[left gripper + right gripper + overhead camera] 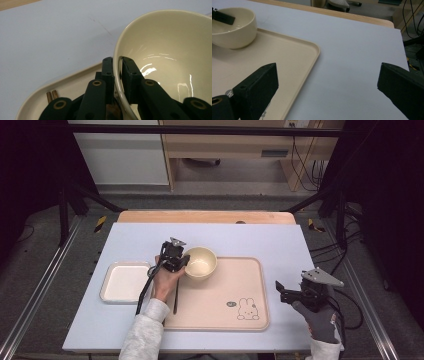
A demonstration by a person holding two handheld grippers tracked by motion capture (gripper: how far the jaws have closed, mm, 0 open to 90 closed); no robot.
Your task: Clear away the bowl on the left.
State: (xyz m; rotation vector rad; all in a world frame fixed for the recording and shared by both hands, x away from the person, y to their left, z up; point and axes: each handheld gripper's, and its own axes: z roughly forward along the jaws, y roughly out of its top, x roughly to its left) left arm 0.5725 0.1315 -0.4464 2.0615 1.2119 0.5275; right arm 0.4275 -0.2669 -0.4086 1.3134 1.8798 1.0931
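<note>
My left black fingers [117,75] pinch the near rim of the round cream ceramic bowl [165,50], one inside, one outside, while my right gripper [287,292] waits spread apart.

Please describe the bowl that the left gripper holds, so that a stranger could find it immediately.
On the beige rectangular plastic tray with a rabbit drawing, look at the far left corner. There sits a round, cream, glossy bowl, empty, its rim pinched by the left gripper. It is the only deep round dish; the white plate beside it is square and flat.

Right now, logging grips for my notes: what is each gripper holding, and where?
Left gripper pinches the cream bowl by its rim, one jaw inside, one outside. Right gripper holds nothing.
</note>
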